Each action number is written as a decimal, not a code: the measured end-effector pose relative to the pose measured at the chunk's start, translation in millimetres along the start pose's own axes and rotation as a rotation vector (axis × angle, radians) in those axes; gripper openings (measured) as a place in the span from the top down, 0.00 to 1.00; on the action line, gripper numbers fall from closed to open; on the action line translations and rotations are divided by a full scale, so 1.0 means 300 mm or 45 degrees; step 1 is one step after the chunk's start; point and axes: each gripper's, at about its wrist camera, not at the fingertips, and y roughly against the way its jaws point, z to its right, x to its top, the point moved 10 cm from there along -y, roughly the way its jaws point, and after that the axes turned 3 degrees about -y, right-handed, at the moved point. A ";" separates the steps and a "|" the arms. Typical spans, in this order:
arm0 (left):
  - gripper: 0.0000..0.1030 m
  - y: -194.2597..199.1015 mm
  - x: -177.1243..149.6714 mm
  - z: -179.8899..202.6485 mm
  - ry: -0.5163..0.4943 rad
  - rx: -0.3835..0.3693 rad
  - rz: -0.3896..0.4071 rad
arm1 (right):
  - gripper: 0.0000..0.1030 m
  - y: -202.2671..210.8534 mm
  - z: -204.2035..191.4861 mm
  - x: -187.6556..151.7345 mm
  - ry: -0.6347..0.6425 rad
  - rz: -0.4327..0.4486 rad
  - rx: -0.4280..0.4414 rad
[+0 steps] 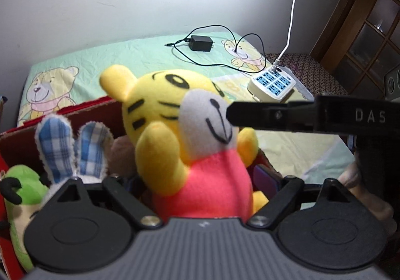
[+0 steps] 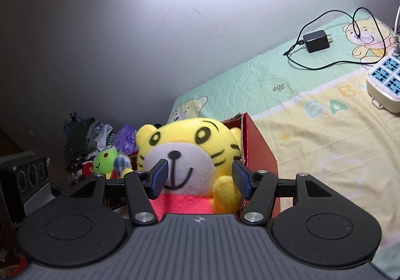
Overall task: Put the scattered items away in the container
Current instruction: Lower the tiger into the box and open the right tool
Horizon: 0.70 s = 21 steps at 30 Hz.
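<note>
Right wrist view: tiger plush point(image 2: 190, 155) sits upright in the red box point(image 2: 260, 155), likely just placed.
Right gripper point(image 2: 200, 177) released, pads astride its muzzle; left gripper point(image 1: 207, 187) seemingly spread too, fingertips hidden.

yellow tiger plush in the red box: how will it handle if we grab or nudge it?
The tiger plush looks soft and fleecy, so it probably squashes under the pads rather than slipping. Likely light for its size. Its big head atop a narrow pink body suggests it flops or tips against the red box when nudged.

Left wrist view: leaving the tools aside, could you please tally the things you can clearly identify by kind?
Soft toys: 3 (tiger, green toy, bunny)
Electricals: 2 (adapter, power strip)
Boxes: 1 (red box)
Total: 6
</note>
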 end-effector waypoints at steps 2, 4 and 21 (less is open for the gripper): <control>0.14 0.014 -0.009 0.008 -0.012 -0.011 0.005 | 0.44 0.009 -0.007 0.004 -0.008 0.002 0.010; 0.14 0.018 -0.020 0.016 -0.012 -0.025 0.005 | 0.48 0.008 -0.019 -0.004 0.000 -0.009 0.021; 0.06 -0.006 -0.013 0.039 0.010 -0.018 -0.015 | 0.46 -0.074 0.000 -0.067 -0.059 -0.124 -0.066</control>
